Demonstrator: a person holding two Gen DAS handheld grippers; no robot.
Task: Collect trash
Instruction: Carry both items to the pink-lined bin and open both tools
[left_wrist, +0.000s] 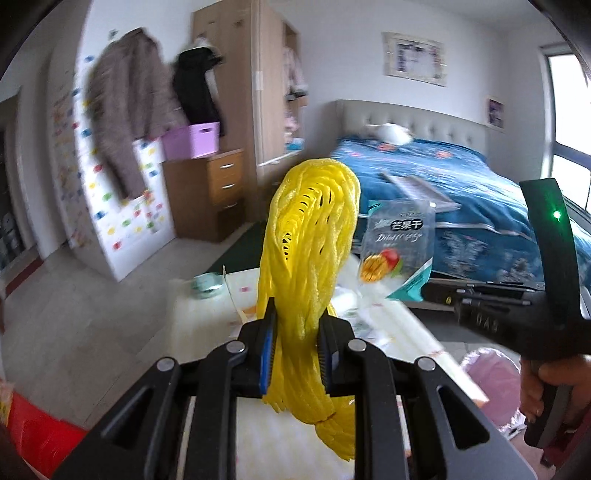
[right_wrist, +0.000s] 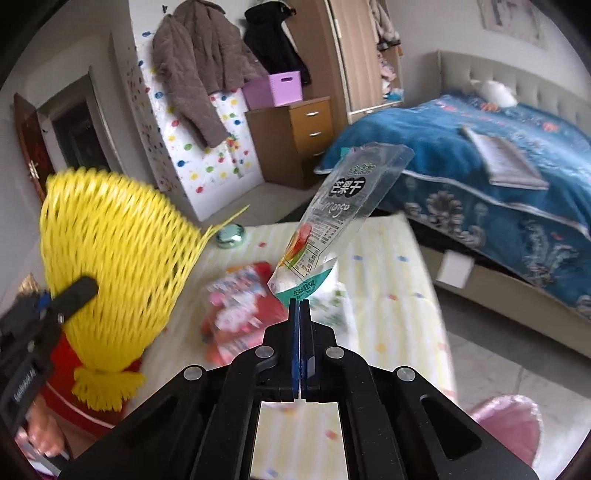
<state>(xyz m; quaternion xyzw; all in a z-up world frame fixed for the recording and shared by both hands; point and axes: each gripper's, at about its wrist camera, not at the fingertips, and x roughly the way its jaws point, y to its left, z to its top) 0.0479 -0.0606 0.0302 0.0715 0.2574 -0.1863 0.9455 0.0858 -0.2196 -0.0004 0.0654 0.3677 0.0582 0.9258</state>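
Observation:
My left gripper (left_wrist: 297, 314) is shut on a yellow foam fruit net (left_wrist: 310, 236) and holds it upright above the low table (left_wrist: 207, 325). The net also shows at the left of the right wrist view (right_wrist: 114, 254), with the left gripper (right_wrist: 70, 295) clamped on it. My right gripper (right_wrist: 300, 304) is shut on the bottom edge of a clear dried-mango snack bag (right_wrist: 332, 221), held tilted above the table (right_wrist: 388, 295). The bag shows in the left wrist view (left_wrist: 397, 243), with the right gripper's body (left_wrist: 517, 317) at the right. A red snack wrapper (right_wrist: 240, 310) lies on the table.
A pink-lined trash bin stands on the floor at the lower right (right_wrist: 509, 424), also seen in the left wrist view (left_wrist: 491, 384). A small green round tin (right_wrist: 229, 235) sits at the table's far edge. A blue bed (right_wrist: 480, 166) and a wooden drawer unit (right_wrist: 299, 136) stand beyond.

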